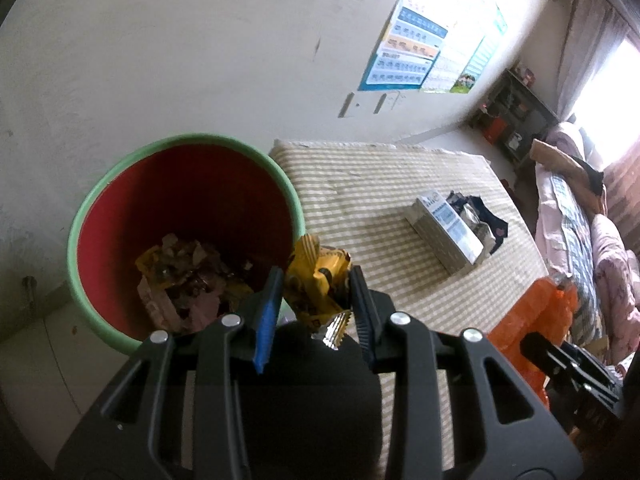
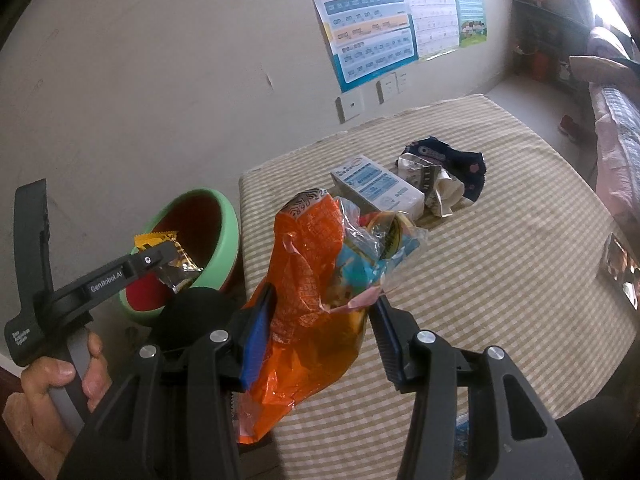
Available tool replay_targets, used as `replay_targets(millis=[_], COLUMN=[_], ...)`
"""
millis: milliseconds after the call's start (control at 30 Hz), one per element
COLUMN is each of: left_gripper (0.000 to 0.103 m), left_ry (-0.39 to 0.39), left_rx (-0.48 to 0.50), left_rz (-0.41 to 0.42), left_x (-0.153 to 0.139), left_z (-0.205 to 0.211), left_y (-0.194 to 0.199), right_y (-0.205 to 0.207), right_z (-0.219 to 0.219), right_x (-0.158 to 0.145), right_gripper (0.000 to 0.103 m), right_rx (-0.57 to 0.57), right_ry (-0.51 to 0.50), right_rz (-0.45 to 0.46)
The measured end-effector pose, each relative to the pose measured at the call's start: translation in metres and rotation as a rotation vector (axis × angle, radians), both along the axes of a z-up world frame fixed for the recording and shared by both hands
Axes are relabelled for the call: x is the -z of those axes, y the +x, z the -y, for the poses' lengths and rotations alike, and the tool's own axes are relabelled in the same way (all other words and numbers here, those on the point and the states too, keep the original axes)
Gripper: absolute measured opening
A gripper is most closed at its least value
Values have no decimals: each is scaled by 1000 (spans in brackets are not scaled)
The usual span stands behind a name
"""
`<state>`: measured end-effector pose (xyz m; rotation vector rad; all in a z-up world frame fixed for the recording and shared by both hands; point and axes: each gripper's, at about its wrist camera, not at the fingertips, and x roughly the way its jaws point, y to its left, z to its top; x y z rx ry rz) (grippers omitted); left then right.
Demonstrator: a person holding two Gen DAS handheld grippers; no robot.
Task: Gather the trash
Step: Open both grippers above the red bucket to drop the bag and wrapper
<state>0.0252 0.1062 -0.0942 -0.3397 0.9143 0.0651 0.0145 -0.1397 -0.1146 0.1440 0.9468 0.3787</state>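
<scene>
My left gripper (image 1: 314,280) is shut on a crumpled yellow snack wrapper (image 1: 318,280), held at the near rim of a red bin with a green rim (image 1: 84,208) that holds several wrappers. The right wrist view shows the same left gripper (image 2: 166,258) with the yellow wrapper (image 2: 160,240) over the bin (image 2: 228,220). My right gripper (image 2: 324,304) is shut on a bundle of an orange bag (image 2: 304,288) and a clear blue-printed wrapper (image 2: 360,256), above the table. On the table lie a white-and-blue carton (image 2: 376,186) and a dark cookie wrapper (image 2: 452,164).
The table has a beige checked cloth (image 2: 500,240) and stands against a white wall with posters (image 2: 372,20). The bin stands on the floor at the table's left end. A shiny wrapper (image 2: 618,268) lies at the table's right edge. A bed (image 1: 580,216) lies beyond.
</scene>
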Motion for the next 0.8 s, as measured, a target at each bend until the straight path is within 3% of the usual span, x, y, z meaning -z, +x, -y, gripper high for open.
replay_targets(millis=[433, 800], left_gripper=[32, 32], left_ry=[-22, -41], left_rx=[-152, -234], left_rz=[13, -10], left_x=[5, 19], left_z=[-61, -104], left_y=[-3, -1], right_y=[17, 62], right_z=[-38, -131], right_x=[-6, -18], right_gripper=[47, 47], right_rx=[-67, -262], right_ry=[-3, -27], right_rz=[-1, 23])
